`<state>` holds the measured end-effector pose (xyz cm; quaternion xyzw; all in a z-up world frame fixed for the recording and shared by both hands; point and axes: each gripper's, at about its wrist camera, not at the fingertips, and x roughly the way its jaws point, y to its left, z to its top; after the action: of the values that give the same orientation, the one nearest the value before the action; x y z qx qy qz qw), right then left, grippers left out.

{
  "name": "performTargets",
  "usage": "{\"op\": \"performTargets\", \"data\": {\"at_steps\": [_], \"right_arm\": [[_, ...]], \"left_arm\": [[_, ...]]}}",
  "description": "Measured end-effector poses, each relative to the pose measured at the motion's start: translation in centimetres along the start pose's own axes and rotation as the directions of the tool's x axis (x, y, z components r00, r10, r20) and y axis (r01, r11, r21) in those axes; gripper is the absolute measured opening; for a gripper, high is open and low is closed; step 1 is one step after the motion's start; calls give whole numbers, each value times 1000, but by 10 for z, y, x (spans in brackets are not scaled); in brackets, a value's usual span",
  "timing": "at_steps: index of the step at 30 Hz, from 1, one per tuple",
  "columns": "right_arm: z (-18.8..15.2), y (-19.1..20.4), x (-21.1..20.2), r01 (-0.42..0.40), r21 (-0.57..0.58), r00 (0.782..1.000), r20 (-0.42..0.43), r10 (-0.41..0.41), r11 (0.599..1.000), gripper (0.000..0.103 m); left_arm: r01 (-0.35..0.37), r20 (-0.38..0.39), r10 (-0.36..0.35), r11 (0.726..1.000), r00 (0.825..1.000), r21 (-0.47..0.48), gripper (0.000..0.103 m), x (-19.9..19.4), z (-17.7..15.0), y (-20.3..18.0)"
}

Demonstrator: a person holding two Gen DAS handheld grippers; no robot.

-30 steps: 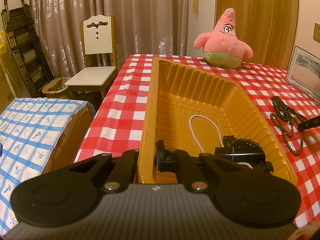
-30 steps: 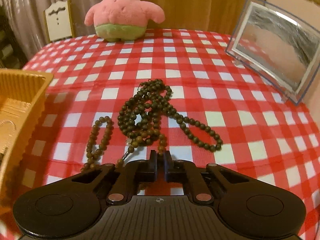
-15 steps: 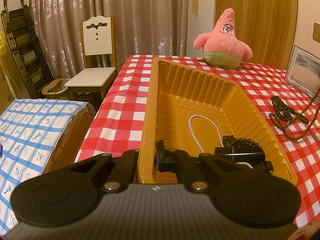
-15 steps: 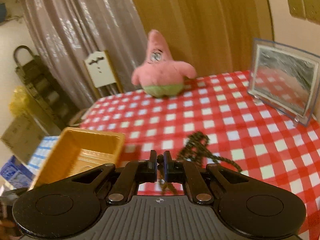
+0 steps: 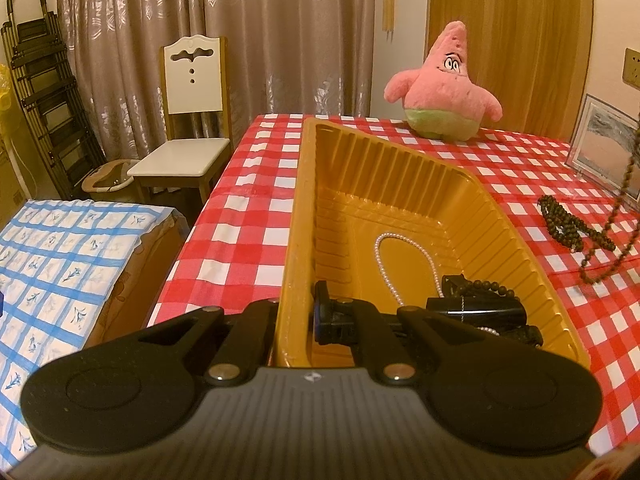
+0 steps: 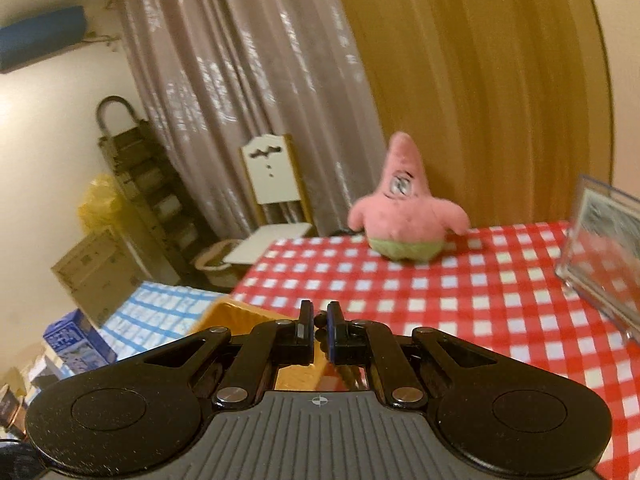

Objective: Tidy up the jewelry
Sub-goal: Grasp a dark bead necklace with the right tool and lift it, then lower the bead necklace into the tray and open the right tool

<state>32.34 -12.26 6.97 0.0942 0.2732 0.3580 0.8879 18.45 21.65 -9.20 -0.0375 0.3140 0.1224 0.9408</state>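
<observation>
While the dark bead necklace (image 5: 618, 216) is being held up by the right gripper (image 6: 320, 326), clamped on a few beads, its long string is hanging down to the bench (image 5: 248, 220), where the rest is lying in a pile. The yellow tray (image 5: 298, 216) is being held at its near wall by the left gripper (image 5: 296, 316), clamped tight, and lies to the left of the hanging string (so the right hand is nearer). One tray is being counted, one pearl necklace (image 5: 404, 260) inside, and one dark bead necklace outside.
</observation>
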Motion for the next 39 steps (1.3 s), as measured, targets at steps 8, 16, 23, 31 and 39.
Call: {"op": "performTargets", "data": {"at_steps": [8,16,23,31,39], "right_arm": [[13,27,0,-115,-21,993,6,115,993,6],[18,66,31,-232,-61,973,-8,232,971,6],[18,93,60,-317,-50,948,-12,317,947,6],[-23,101,102,-337,-5,934,-126,334,941,6],[-75,88,146,-293,62,918,-259,299,954,6]], "left_arm": [[0,1,0,1000,1000,0,3,0,0,0],[-1,2,1,1000,1000,3,3,0,1,-1],[0,8,0,1000,1000,0,3,-1,2,-2],[1,8,-1,1000,1000,-2,3,-1,2,-3],[2,5,-2,1000,1000,-5,3,0,2,-3]]}}
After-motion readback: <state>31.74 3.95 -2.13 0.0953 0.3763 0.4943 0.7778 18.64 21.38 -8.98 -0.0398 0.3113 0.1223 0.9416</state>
